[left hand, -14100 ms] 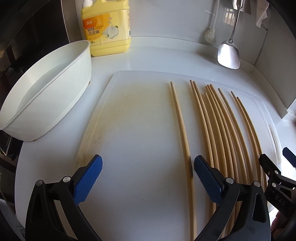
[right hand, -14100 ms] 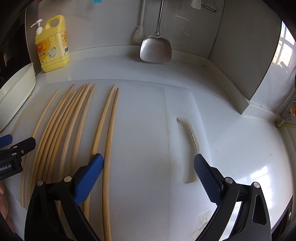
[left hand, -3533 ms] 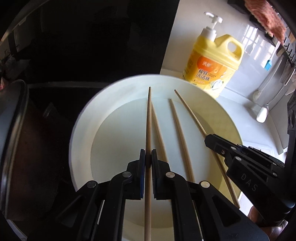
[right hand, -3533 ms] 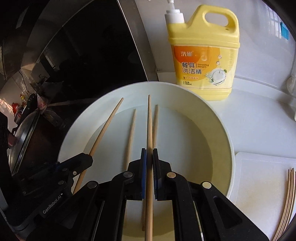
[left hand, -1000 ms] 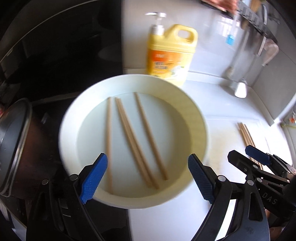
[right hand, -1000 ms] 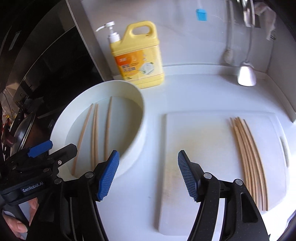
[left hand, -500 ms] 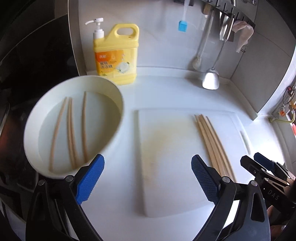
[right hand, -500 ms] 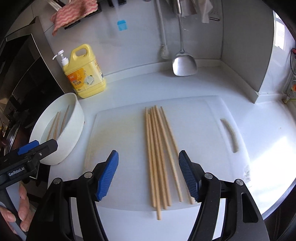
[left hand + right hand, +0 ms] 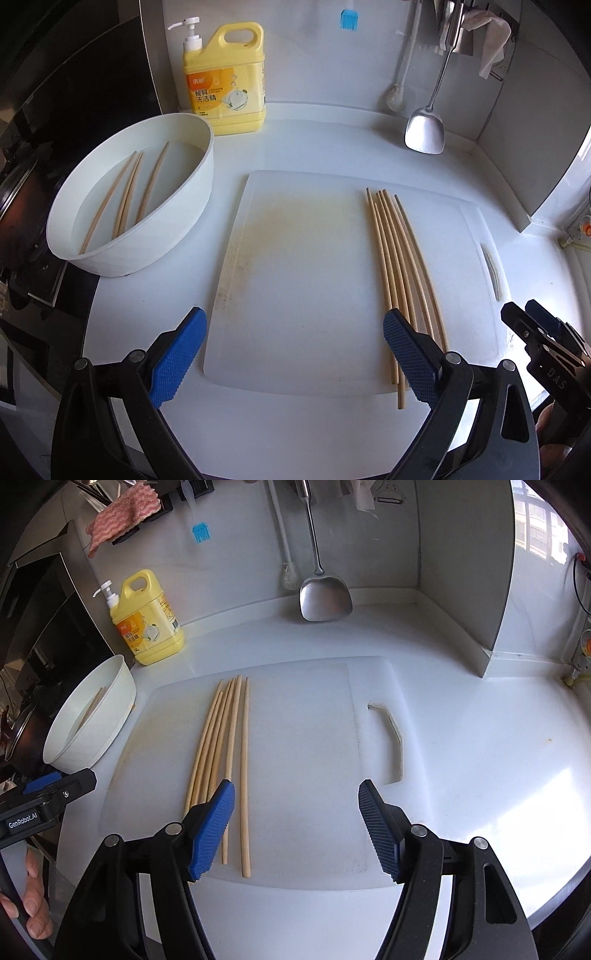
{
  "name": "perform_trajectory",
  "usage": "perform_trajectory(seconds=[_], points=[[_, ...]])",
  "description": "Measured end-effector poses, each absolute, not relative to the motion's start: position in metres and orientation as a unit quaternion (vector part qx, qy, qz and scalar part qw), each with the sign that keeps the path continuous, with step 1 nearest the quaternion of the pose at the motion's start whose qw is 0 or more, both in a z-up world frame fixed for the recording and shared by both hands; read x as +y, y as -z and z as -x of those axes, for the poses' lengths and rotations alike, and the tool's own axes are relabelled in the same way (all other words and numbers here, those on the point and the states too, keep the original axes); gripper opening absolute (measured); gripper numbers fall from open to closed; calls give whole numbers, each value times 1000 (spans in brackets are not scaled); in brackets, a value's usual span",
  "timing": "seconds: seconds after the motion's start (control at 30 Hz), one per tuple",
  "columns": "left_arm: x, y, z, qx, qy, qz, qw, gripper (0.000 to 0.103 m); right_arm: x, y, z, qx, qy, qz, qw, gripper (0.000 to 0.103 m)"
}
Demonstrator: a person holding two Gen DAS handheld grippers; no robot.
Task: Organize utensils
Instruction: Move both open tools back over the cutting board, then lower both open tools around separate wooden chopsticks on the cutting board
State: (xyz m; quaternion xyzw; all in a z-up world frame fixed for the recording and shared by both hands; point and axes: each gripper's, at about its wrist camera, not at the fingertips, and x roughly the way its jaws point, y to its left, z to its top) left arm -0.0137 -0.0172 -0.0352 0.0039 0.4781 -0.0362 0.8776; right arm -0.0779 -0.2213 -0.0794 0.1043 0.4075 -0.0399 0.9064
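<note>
Several wooden chopsticks (image 9: 400,254) lie side by side on the right part of a white cutting board (image 9: 295,280); they also show in the right wrist view (image 9: 225,753) on the board (image 9: 314,775). A white bowl (image 9: 184,206) at the left holds several more chopsticks (image 9: 125,192) in water; it also shows in the right wrist view (image 9: 107,720). My left gripper (image 9: 291,354) is open and empty above the board's near edge. My right gripper (image 9: 297,827) is open and empty, its left finger over the chopsticks' near ends.
A yellow detergent bottle (image 9: 225,81) stands at the back by the bowl. A metal spatula (image 9: 424,129) and a brush (image 9: 397,99) hang against the back wall. A dark stove (image 9: 22,177) lies left of the bowl. The counter edge curves along the front.
Both grippers have swung right from the bowl toward the cutting board and pulled back slightly. The chopsticks they held earlier lie in the bowl. Both stay open.
</note>
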Motion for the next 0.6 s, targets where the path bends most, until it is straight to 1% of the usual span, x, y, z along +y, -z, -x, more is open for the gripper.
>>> perform_trajectory(seconds=[0.2,0.37,0.47,0.6], points=[[-26,51,10,456,29,-17,889,95,-210,98,64,403,31,-85,911,67],[-26,67,9,440,33,-3,897,95,-201,106,48,390,27,-69,918,66],[-28,79,5,452,38,3,891,95,-196,110,38,387,13,-55,920,66],[-30,89,-1,445,44,7,895,95,-192,121,28,388,18,-30,921,66]])
